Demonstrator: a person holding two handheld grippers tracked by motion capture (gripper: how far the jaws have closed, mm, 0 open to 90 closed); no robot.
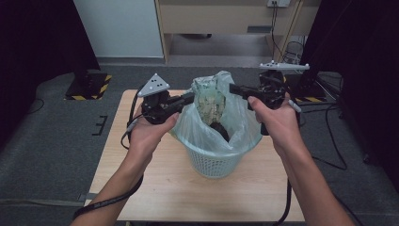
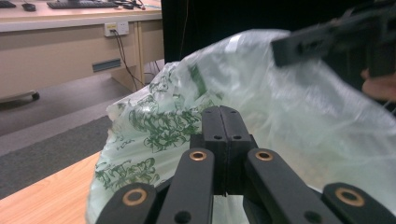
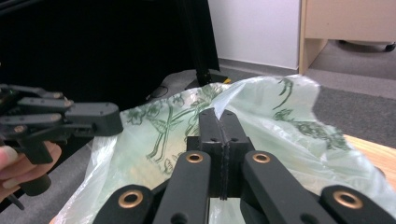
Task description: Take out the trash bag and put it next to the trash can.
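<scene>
One table (image 1: 155, 188), bare wood all round, front edge and both sides free. One white basket (image 1: 214, 162) at its centre, lined with one green-printed bag (image 1: 209, 101) pulled up above the rim; something dark sits inside. Two grippers: left gripper (image 1: 192, 97) and right gripper (image 1: 231, 88) flank the bag top, jaws pressed together, each pinching the film at its edge.
</scene>
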